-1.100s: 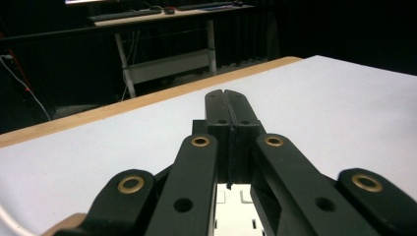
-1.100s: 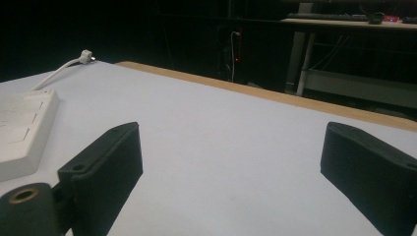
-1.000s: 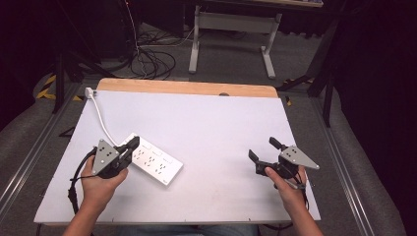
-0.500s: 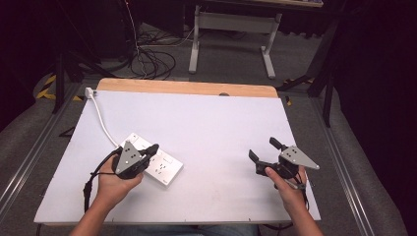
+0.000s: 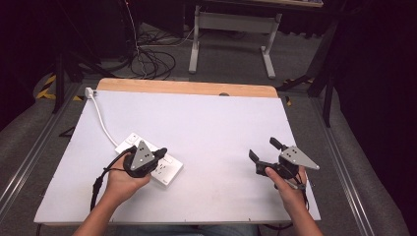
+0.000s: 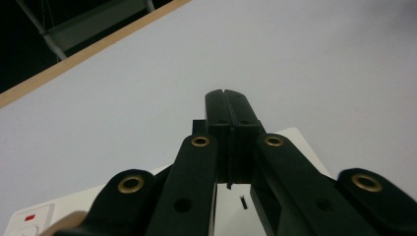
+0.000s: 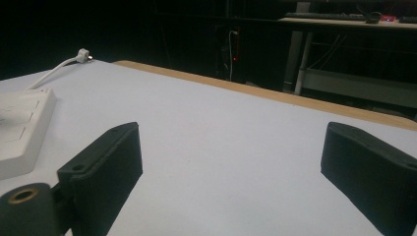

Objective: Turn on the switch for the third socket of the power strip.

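A white power strip (image 5: 164,172) lies on the white table (image 5: 211,123), left of centre, with its white cable (image 5: 101,115) running to a plug (image 5: 89,92) at the far left corner. My left gripper (image 5: 160,152) rests over the strip, jaws pressed together with nothing between them; the left gripper view has the shut jaws above the strip's end (image 6: 295,137). My right gripper (image 5: 265,150) sits at the right near the front edge, jaws wide apart and empty. The right gripper view has the strip (image 7: 22,128) at far left and the plug (image 7: 81,53) beyond.
A wooden strip (image 5: 187,87) borders the table's far edge. Beyond it stand a metal table frame (image 5: 231,29) and a tangle of black cables (image 5: 152,59) on the floor. Metal rails (image 5: 344,162) run along both sides of the table.
My left gripper has moved right along the power strip, from its left end to over its middle and right part. The right gripper has stayed put and open.
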{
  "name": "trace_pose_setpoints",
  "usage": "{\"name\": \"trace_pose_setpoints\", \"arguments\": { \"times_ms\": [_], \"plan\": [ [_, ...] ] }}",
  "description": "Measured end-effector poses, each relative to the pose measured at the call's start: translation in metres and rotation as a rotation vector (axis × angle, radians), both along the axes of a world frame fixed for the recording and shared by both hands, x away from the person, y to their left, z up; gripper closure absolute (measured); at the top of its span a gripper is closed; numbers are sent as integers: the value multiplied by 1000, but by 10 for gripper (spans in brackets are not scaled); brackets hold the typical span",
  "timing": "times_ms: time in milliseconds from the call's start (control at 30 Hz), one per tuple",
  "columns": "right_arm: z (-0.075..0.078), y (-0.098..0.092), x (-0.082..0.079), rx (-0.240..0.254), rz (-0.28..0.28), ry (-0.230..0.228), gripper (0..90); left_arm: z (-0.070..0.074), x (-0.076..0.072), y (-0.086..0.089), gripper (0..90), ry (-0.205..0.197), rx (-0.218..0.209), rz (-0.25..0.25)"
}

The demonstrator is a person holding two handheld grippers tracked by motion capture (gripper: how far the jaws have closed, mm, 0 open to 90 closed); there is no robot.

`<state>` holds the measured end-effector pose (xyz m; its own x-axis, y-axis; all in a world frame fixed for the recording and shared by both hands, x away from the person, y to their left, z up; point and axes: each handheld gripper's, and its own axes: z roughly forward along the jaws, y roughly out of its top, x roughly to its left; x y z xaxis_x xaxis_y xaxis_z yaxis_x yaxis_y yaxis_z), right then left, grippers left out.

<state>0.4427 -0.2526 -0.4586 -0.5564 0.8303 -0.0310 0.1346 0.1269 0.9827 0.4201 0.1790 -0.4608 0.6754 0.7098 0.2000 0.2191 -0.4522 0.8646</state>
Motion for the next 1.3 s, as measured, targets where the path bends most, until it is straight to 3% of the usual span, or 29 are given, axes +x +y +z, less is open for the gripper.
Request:
{"name": "trace_pose_setpoints", "arguments": {
  "times_ms": [400,500,733,967,1300],
  "plan": [
    [0,1,1,-6,3,-2,89,-3,10,-10,899,38,46,-9],
    [-1,0,1,-7,-1,0,89,-4,10,-12,899,60,75,-11],
    [-1,1,0,-7,2,-3,89,-6,13,-11,899,122,93,19],
    [-1,3,0,-13,6,1,89,-9,14,-14,899,104,101,20],
    [-1,2,0,-11,2,-1,89,-13,16,-15,898,121,120,23]
  ]
}}
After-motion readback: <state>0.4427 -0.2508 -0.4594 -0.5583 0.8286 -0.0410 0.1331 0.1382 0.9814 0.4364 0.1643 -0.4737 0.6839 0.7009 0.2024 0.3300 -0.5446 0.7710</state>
